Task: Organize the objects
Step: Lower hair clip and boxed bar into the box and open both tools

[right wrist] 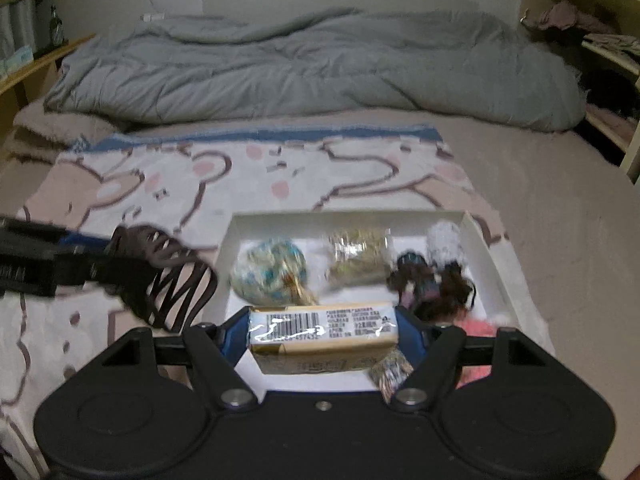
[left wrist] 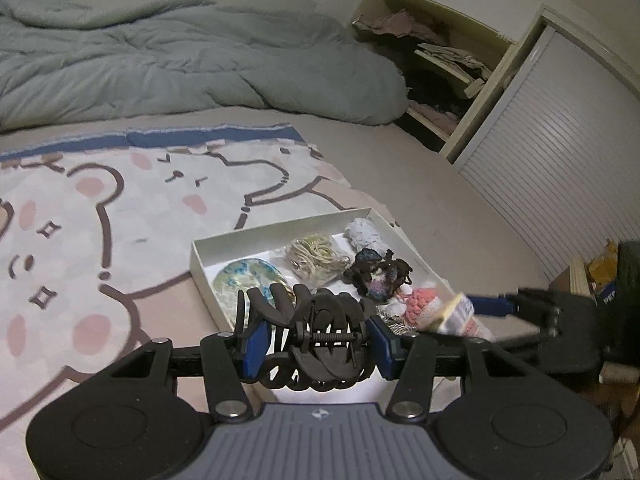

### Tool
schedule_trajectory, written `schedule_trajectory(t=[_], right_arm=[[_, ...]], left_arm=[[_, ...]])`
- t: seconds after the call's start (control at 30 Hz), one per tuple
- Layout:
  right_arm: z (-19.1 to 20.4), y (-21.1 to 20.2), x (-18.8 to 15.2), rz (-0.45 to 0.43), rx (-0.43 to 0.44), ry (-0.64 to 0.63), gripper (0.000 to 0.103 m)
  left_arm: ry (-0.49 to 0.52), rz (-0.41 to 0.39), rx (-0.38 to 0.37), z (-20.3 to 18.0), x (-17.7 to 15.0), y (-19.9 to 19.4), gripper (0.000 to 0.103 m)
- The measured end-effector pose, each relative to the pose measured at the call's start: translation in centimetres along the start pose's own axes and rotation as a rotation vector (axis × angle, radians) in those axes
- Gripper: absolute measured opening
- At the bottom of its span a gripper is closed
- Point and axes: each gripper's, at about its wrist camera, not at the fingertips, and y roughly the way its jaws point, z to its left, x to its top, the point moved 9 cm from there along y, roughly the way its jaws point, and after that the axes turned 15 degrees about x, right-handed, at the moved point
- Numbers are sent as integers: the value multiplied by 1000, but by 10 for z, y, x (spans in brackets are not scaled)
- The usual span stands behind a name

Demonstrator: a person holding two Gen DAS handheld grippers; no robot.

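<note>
My left gripper (left wrist: 316, 340) is shut on a big dark claw hair clip (left wrist: 316, 344), held just short of the near left corner of a shallow white box (left wrist: 256, 236) on the bed. My right gripper (right wrist: 322, 330) is shut on a small gold wrapped box with a barcode label (right wrist: 322, 330), held over the near end of the white box (right wrist: 476, 228). Inside the white box lie a blue-green shell-like clip (right wrist: 268, 276), a bag of pale hair ties (right wrist: 356, 260), dark scrunchies (right wrist: 428, 280), a white fluffy piece (right wrist: 444, 240) and a pink crocheted piece (left wrist: 420, 304). From the right wrist view, the claw clip (right wrist: 168, 280) shows at left.
The white box rests on a bear-print blanket (left wrist: 100, 220) over a beige bed (left wrist: 420, 184). A rumpled grey-green duvet (left wrist: 180, 60) lies at the far end. An open shelf unit with clothes (left wrist: 432, 68) and a ribbed white door (left wrist: 560, 152) stand beside the bed on the right.
</note>
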Motion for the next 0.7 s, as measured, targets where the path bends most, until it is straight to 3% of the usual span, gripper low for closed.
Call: schedule_trajectory(t=[0.37, 0.7], right_arm=[[3, 28, -41, 178, 99, 33, 74], [8, 57, -54, 279, 93, 68, 74]], left_arm=[[-128, 62, -39, -14, -6, 41, 53], [-219, 135, -26, -17, -19, 84, 53]])
